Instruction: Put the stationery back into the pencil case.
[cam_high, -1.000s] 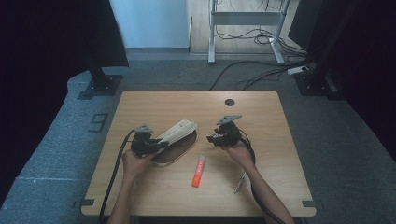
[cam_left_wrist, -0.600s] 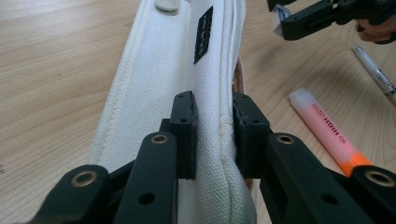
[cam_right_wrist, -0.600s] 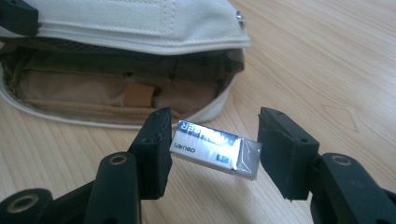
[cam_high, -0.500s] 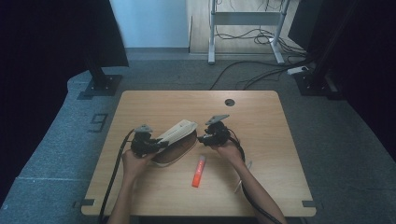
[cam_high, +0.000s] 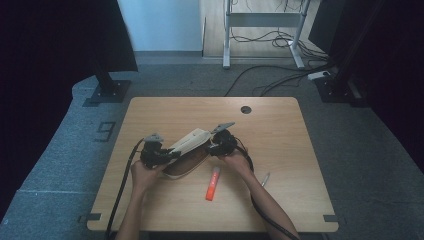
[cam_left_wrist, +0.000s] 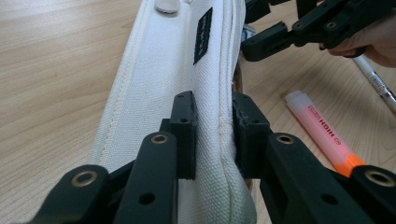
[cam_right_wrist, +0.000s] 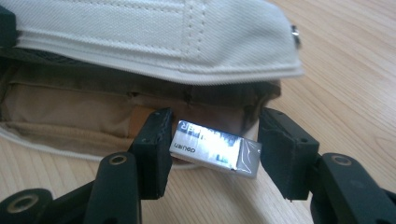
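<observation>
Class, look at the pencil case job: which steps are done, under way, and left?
Done: the left gripper holds up the flap of the open pencil case. Under way: the right gripper carries an eraser to its mouth. Left: the highlighter and pen lie on the table.

the high view is dim, dark around the table (cam_high: 280, 125), whose wood is softly lit from above with faint shadows. both gripper views are brighter and sharp up close, blurring farther off; glare whitens the eraser (cam_right_wrist: 215, 149) wrapper.
</observation>
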